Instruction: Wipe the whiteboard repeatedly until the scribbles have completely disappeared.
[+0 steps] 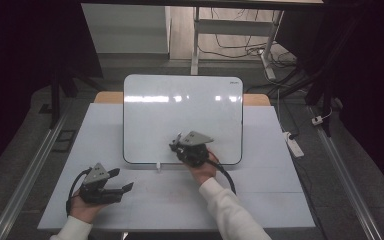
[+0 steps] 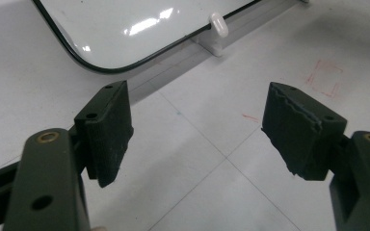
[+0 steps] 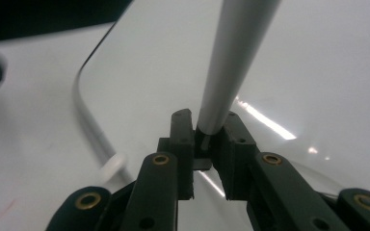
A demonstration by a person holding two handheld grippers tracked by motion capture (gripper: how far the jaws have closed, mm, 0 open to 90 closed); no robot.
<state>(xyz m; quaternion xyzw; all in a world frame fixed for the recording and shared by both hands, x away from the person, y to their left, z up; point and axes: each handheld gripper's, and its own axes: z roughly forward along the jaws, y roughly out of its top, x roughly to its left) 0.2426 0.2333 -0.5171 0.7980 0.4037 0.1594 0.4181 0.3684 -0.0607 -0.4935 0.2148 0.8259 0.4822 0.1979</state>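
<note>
Marker, a light, stiff, smooth-barrelled stick, is clamped near its end by the right gripper fingers over the whiteboard at five o'clock. Left gripper fingers are spread wide, empty, above the surface.

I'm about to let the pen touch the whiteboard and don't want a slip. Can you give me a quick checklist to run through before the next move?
1. Right gripper clamped on the pen: ok, jaws closed on its lower end.
2. Pen pointed out over the whiteboard: ok, the board's glossy face lies behind the shaft.
3. Pen tip uncapped and ready: cannot tell, the far end runs out of the right gripper view.
4. Left gripper free: ok, jaws wide apart with nothing between them, over the table.
5. Whiteboard seated against its white clip: ok, the clip sits at the board's near edge.
6. Writing area blank: ok, just reflections.
</note>
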